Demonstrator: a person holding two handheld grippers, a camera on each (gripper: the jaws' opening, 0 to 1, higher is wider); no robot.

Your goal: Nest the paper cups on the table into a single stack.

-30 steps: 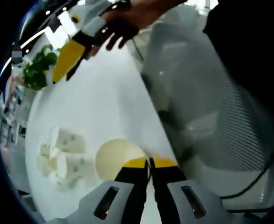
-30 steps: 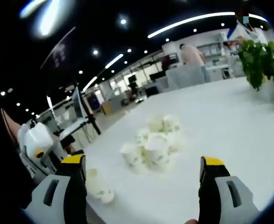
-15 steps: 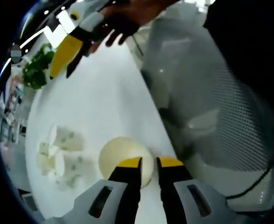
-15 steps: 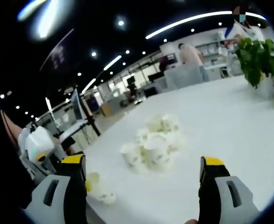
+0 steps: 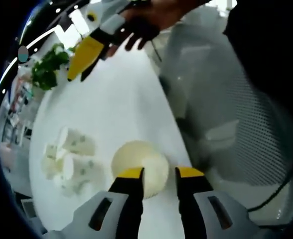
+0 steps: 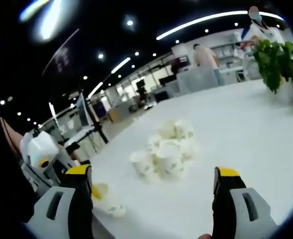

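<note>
A white paper cup (image 5: pixel 145 160) lies on its side on the white table (image 5: pixel 121 104), its mouth facing my left gripper (image 5: pixel 160 174). The left gripper is open, its yellow tips just short of the cup's rim. Several more paper cups (image 5: pixel 69 159) with green prints sit in a loose cluster to the left. In the right gripper view the same cluster (image 6: pixel 165 152) lies ahead of my right gripper (image 6: pixel 153 174), which is wide open and holds nothing. The lone cup (image 6: pixel 106 201) shows at lower left there, beside the left gripper (image 6: pixel 39 154). A hand holds the right gripper (image 5: pixel 86 52) above the table.
A potted green plant (image 6: pixel 278 57) stands at the table's far side, also seen as the plant (image 5: pixel 47 72). A mesh-backed chair (image 5: pixel 246 124) stands off the table edge near me. Desks, screens and a person are in the room behind.
My left gripper's jaws have spread from nearly shut at the lone cup's rim to open, leaving the cup lying on the table. The right gripper stays wide open.
</note>
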